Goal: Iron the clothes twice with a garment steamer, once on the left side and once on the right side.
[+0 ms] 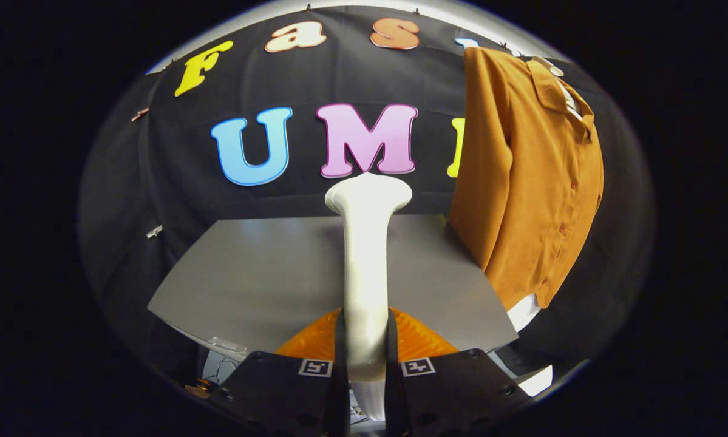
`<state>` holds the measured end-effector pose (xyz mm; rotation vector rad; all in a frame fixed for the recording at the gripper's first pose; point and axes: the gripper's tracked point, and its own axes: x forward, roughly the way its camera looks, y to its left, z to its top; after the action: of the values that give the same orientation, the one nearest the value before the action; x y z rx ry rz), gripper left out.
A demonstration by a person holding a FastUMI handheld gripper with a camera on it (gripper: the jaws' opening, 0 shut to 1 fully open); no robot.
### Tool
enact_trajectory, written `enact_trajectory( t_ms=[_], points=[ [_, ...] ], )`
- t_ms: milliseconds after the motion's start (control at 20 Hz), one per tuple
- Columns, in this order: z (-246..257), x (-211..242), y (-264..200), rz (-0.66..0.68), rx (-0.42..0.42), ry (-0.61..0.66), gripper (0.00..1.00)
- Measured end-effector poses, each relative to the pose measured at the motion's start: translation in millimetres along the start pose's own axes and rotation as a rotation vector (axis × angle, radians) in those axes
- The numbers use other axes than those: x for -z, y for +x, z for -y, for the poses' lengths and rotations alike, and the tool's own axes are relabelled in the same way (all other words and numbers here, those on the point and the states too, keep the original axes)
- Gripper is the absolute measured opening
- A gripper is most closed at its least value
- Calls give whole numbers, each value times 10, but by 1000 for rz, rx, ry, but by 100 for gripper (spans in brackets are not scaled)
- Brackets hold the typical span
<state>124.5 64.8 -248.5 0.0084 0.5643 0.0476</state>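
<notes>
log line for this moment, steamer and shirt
gripper: shut on steamer | steamer: upright, over table | shirt: hanging beyond, untouched

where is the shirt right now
In the gripper view the orange shirt hangs on the booth wall beyond the fingers, off to the right of the steamer that the gripper is clamping, past the grey table.

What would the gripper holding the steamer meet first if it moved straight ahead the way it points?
Probably the black cloth wall beyond the grey table. The gripper, shut on the white steamer, aims left of the orange shirt; depth is unclear.
</notes>
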Motion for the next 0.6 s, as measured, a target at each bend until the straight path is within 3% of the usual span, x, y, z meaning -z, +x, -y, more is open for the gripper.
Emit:
enact_trajectory(
  t_ms=[150, 600],
  points=[
    [52, -283, -400, 102, -32, 9, 26],
    [734, -1140, -1450, 460, 4, 29, 26]
  ],
)
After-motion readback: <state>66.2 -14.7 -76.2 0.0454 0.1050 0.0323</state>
